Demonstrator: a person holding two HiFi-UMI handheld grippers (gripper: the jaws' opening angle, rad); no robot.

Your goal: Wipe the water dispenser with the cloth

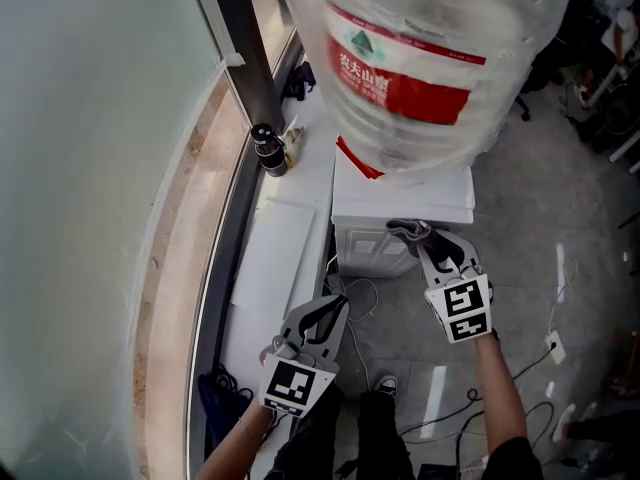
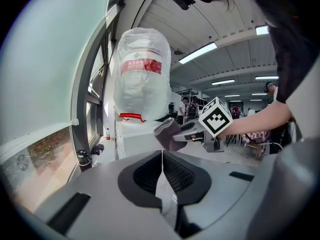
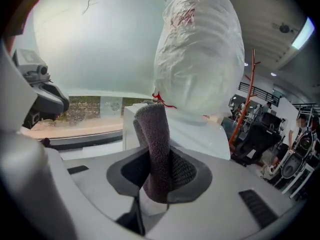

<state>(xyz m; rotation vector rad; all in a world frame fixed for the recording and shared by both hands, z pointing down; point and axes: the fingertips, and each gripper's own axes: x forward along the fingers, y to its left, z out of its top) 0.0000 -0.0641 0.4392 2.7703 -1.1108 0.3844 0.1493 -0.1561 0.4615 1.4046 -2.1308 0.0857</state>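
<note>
— Nearest us, our left gripper [image 1: 322,316] hangs low, its jaws pressed together on nothing.
— And our right gripper [image 1: 424,242] is clamped on the folded dark grey terry cloth [image 3: 152,149], whose free end sticks up past the jaw tips.
— Where does the cloth sit?
— At the front upper edge of the white boxy water dispenser [image 1: 400,196], just under the big clear plastic-wrapped water bottle with the red label [image 1: 420,58]. We can't quite tell whether it touches the casing.
— So we judge we're at the start of a wiping stroke.
— Agreed. Next we'd press the cloth flat on the white top and drag it along, keeping clear of the bottle. The casing looks smooth and plain, with no stains we can make out.
</note>
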